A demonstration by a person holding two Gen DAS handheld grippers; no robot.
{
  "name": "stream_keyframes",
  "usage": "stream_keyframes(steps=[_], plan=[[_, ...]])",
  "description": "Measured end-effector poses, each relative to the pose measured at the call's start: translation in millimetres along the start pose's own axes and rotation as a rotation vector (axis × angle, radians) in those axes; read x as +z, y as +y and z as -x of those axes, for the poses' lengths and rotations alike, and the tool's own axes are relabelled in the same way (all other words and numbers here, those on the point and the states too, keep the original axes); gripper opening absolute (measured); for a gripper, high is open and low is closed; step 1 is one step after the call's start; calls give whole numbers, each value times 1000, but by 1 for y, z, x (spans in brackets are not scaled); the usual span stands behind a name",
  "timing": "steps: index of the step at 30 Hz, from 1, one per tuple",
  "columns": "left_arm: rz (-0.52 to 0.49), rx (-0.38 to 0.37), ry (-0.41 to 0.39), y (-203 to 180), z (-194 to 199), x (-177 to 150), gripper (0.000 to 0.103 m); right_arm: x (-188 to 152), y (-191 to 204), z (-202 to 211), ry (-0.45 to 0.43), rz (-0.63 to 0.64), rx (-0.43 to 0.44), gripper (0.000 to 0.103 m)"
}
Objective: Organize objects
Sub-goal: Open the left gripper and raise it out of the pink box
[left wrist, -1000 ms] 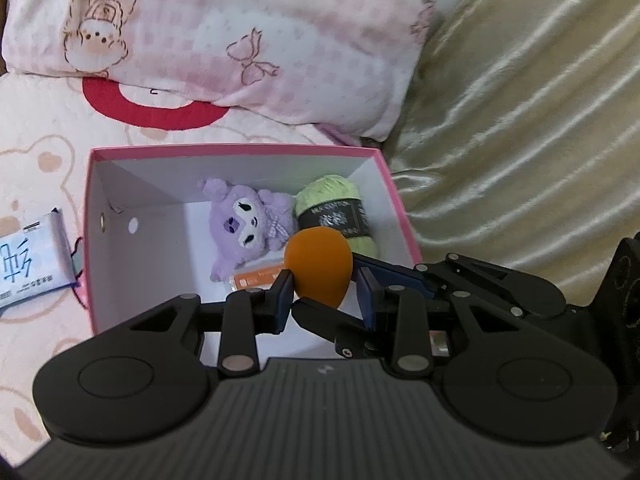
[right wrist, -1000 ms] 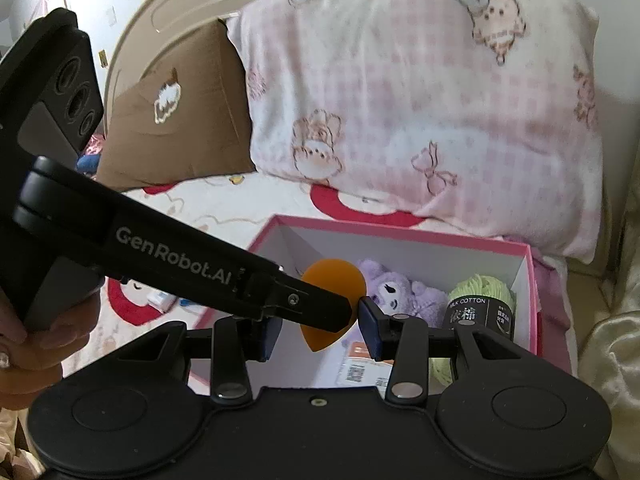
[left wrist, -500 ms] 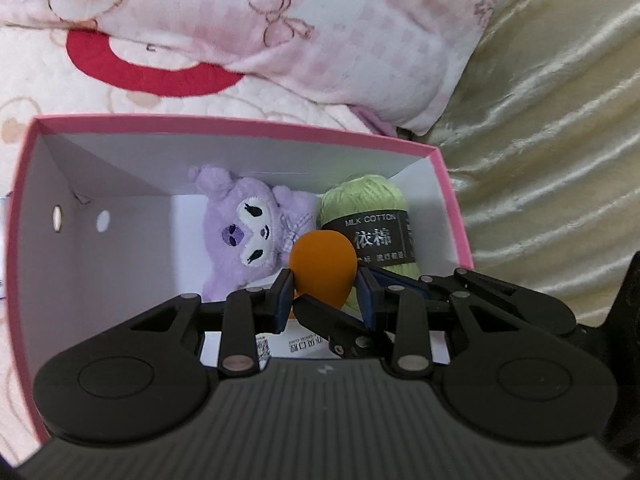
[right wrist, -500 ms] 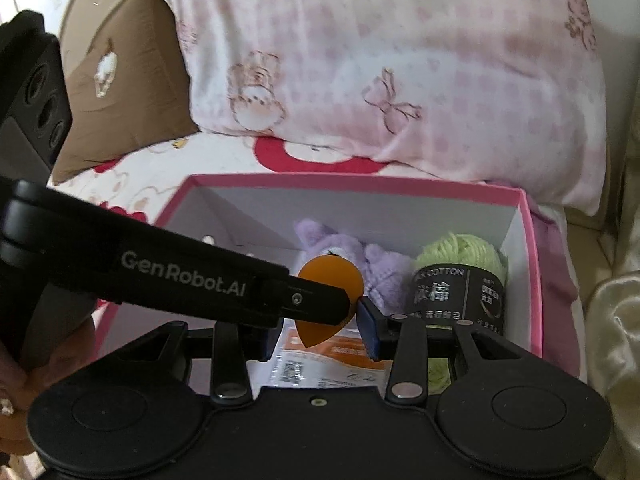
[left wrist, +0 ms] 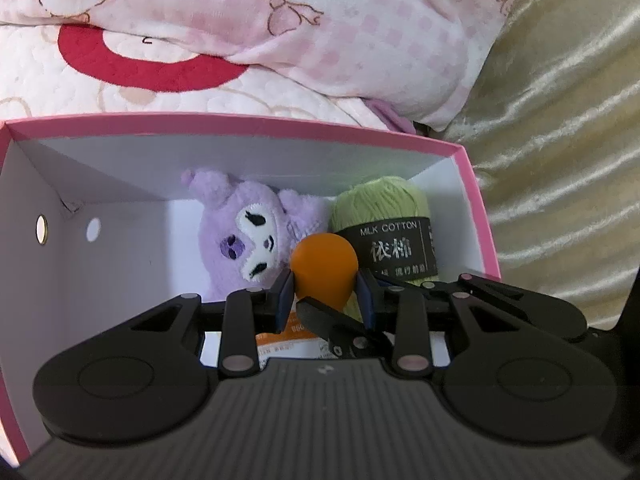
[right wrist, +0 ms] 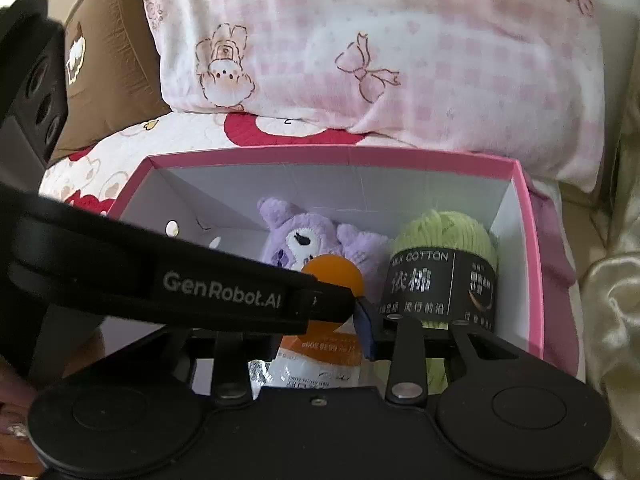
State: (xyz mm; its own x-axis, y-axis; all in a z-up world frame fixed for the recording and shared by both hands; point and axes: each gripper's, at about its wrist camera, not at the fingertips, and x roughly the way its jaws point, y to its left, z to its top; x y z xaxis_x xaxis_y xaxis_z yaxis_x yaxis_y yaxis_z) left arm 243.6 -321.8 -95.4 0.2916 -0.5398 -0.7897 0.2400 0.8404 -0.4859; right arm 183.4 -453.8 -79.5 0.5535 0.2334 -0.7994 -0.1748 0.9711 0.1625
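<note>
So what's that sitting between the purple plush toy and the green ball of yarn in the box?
An orange sponge, held there by the left gripper; both views show it.

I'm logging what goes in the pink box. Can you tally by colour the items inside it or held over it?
Purple: 1, purple plush toy
Green: 1, green yarn ball with black label
Orange: 1, orange egg-shaped sponge, gripped over the pink box
Orange-and-white: 1, plastic packet
Total: 4
</note>
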Motion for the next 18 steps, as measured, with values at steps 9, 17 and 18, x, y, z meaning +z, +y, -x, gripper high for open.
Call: stream_keyframes(steps=[9,17,18], plan=[[-15,23,3,3,12,-4,39,-11,6,11,-42,18,-44,48],[-62,91,-18,3,71,-24,52,-28,27,54,-88,15,-35,48],[-66,96,-18,3,79,-27,53,-30,31,59,-94,16,-32,48]])
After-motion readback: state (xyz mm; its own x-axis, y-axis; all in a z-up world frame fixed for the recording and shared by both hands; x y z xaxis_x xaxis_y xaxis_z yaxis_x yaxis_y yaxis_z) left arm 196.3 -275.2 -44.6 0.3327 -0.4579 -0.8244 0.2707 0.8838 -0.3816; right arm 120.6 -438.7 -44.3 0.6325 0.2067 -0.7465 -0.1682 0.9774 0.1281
